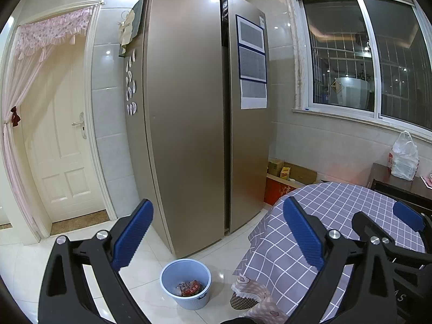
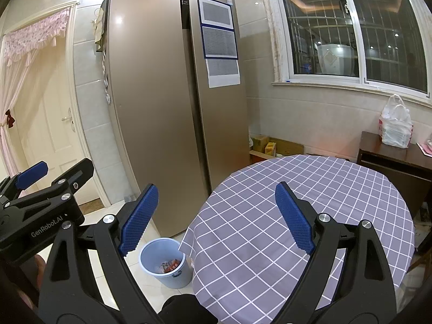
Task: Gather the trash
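Observation:
A light blue trash bin (image 1: 185,283) stands on the white tiled floor beside the round table; it also shows in the right wrist view (image 2: 166,263). Crumpled red and white wrappers (image 1: 189,288) lie inside it, seen also in the right wrist view (image 2: 169,266). My left gripper (image 1: 218,232) is open and empty, held above the bin. My right gripper (image 2: 217,217) is open and empty, above the table's near edge. The right gripper shows at the right of the left wrist view (image 1: 388,221), and the left gripper at the left of the right wrist view (image 2: 51,170).
A round table with a purple checked cloth (image 2: 297,197) fills the right. A tall gold fridge (image 1: 194,113) stands behind the bin. A white door (image 1: 56,140) is at left. A white plastic bag (image 2: 395,124) sits on a dark cabinet (image 2: 391,159). Cardboard boxes (image 2: 270,147) lie by the wall.

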A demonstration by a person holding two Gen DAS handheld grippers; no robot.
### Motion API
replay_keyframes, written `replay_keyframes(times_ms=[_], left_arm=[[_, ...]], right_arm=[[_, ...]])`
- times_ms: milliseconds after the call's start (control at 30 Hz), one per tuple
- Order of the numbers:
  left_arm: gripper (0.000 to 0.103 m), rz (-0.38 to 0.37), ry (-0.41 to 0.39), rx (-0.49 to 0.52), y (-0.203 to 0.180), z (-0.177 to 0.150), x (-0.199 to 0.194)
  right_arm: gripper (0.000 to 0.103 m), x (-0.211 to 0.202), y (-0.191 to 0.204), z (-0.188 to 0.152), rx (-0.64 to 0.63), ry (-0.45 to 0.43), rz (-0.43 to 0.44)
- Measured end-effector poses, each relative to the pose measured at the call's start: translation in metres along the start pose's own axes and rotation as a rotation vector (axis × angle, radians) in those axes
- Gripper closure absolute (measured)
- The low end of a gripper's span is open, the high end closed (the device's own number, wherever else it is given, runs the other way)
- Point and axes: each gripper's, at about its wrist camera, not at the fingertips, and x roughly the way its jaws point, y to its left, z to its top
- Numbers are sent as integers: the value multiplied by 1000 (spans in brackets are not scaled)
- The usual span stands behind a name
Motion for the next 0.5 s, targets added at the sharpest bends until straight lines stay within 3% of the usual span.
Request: replay_keyframes(times_ms=[500], left_arm=[[8,1,-1,1,-3,-3,-3]], right_arm=[[16,-3,-1,-1,1,-3,-1]])
